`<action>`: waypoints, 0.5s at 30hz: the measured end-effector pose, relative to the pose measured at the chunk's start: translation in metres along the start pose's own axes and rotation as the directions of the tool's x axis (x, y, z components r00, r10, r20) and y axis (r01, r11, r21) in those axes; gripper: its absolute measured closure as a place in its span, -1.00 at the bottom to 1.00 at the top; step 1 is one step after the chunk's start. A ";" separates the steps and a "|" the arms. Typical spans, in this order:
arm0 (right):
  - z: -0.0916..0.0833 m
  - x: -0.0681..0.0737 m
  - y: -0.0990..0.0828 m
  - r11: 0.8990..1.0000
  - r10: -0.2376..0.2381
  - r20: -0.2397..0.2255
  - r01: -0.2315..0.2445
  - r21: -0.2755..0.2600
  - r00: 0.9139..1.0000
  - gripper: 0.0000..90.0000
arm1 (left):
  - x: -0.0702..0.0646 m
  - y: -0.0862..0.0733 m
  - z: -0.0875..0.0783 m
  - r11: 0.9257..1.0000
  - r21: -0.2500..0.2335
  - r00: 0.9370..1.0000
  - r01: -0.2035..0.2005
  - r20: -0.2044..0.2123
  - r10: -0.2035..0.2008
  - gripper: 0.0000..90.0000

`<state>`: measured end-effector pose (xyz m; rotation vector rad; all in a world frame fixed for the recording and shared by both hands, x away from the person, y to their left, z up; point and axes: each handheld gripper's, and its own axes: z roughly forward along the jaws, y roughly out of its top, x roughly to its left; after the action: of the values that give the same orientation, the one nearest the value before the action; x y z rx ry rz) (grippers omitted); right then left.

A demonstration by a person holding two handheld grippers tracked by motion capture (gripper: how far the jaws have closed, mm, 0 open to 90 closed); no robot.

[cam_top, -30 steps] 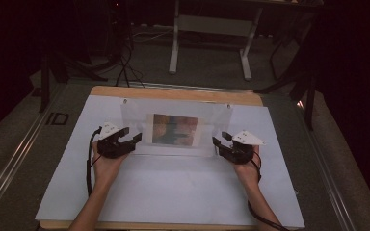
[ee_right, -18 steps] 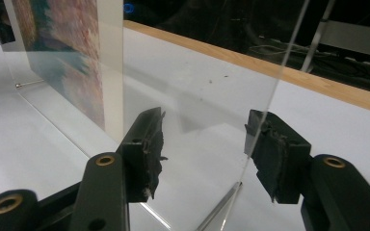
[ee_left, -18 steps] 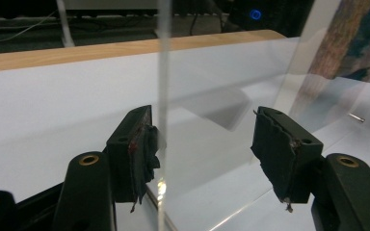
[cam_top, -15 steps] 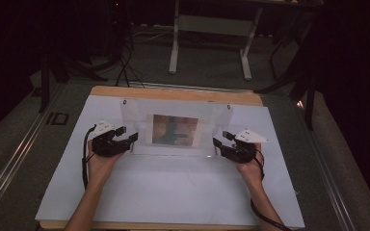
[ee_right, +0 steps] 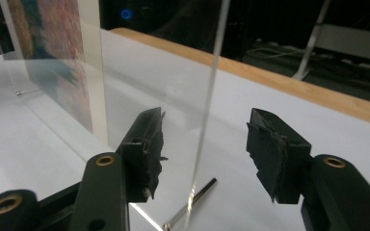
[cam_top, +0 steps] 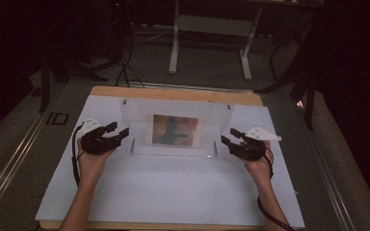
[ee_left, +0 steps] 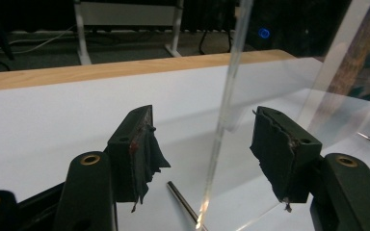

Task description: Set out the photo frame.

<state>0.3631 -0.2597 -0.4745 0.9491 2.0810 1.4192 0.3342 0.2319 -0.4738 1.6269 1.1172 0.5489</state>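
Nearest, at the left edge of the clear acrylic picture stand [cam_top: 173, 129], the left hand-held gripper [cam_top: 117, 134] is seen with its jaws apart; in the left gripper view the pads [ee_left: 142, 149] straddle the thin side edge of the acrylic sheet [ee_left: 224, 110] without pressing on it. Opposite, the right hand-held gripper [cam_top: 227, 138] is likewise spread, and its jaws have just been opening: in the right gripper view the sheet edge [ee_right: 207, 106] runs between the two pads [ee_right: 265, 149] with a gap on each side. A thin metal pin [ee_right: 189, 203] is seen lying on the white surface [cam_top: 173, 192] at the foot of the sheet on each side. The stand is set upright in the middle of the surface, towards its far part, and a colourful print [cam_top: 175, 130] is carried behind its front pane. Acrylic of this kind is judged stiff, light and smooth, so slipping is to be expected under worn pads, and scratching or tipping is a risk. A hold is best taken low on both side edges together, squarely across the sheet's thickness, so that the stand is kept level. Beyond the wooden far rim, a dark floor with a metal frame [cam_top: 209, 43] and cables is seen.
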 end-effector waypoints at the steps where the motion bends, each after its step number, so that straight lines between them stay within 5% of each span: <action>1: -0.001 -0.002 0.000 1.000 -0.006 0.004 0.006 0.008 1.000 0.05 | 0.001 0.000 0.000 1.000 0.000 1.000 -0.003 -0.005 0.003 -0.09; 15: -0.009 -0.015 -0.003 1.000 0.010 0.026 -0.010 0.016 1.000 0.08 | 0.009 0.003 -0.008 1.000 -0.016 1.000 0.013 -0.016 -0.013 -0.05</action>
<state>0.3665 -0.2771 -0.4743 0.9805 2.0748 1.3893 0.3334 0.2439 -0.4701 1.6032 1.1322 0.5624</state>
